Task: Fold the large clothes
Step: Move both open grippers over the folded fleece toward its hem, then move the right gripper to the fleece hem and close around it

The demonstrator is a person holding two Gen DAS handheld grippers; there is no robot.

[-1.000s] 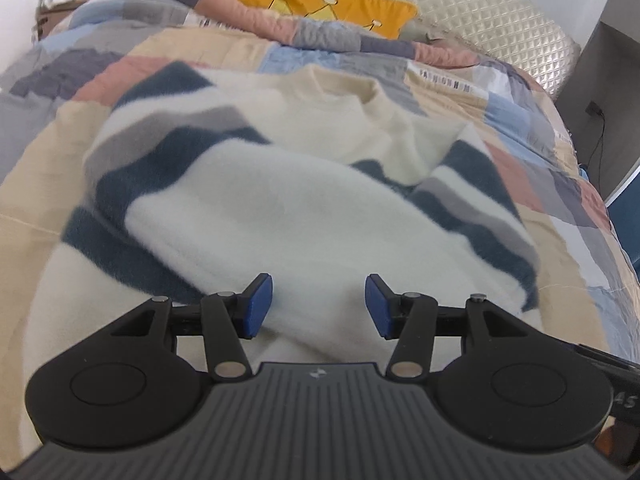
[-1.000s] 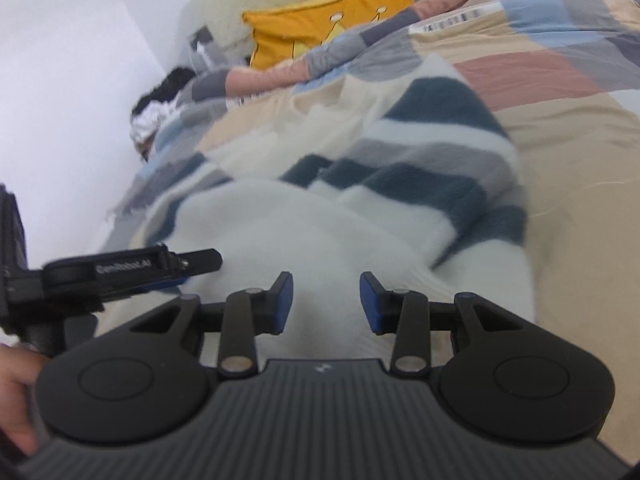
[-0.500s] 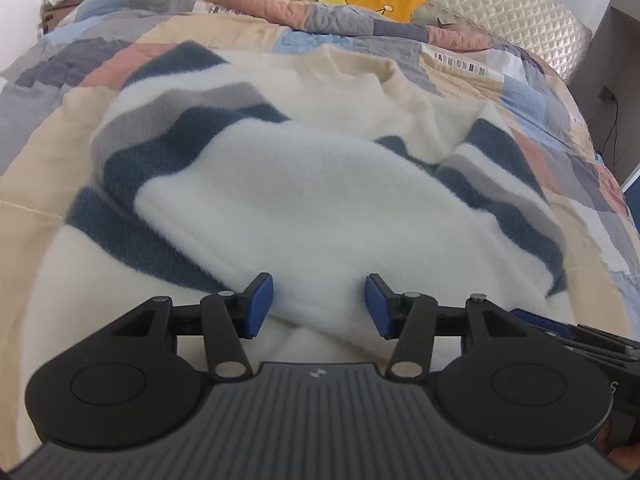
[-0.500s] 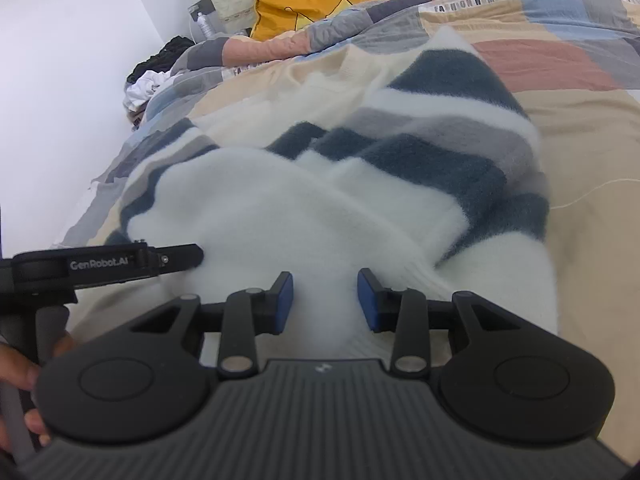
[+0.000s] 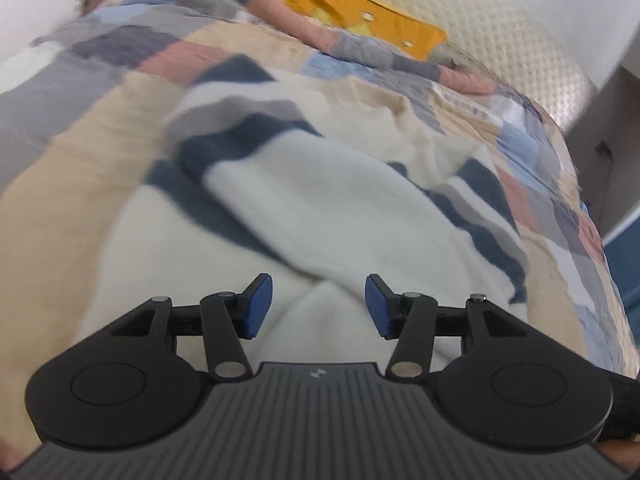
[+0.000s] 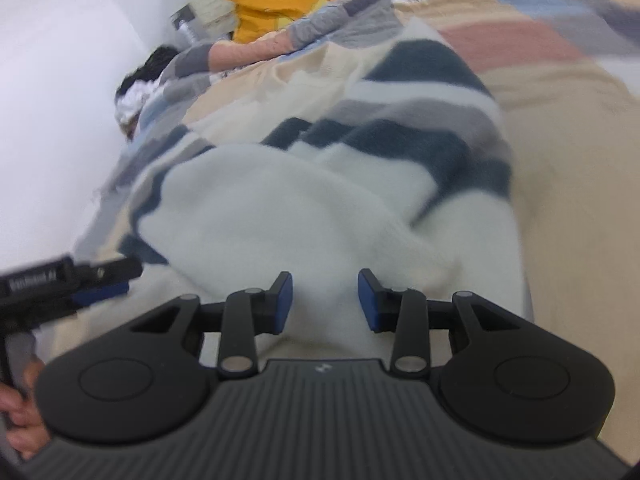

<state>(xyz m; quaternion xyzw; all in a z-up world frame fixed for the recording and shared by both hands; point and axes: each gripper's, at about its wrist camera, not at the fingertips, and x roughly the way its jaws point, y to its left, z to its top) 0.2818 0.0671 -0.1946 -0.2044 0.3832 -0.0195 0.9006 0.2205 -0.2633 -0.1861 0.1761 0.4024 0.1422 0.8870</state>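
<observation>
Lying rumpled across the patchwork quilt (image 5: 60,184) on the bed is a fleece sweater (image 5: 320,200), cream with navy and grey stripes. The left claw (image 5: 319,306) is hovering over its near edge, partly open and gripping nothing; the right claw (image 6: 325,302) is doing likewise, its gap narrower.

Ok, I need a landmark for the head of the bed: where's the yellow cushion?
The yellow cushion sits top centre in both wrist views, beyond the striped sweater, against the cream headboard.
</observation>
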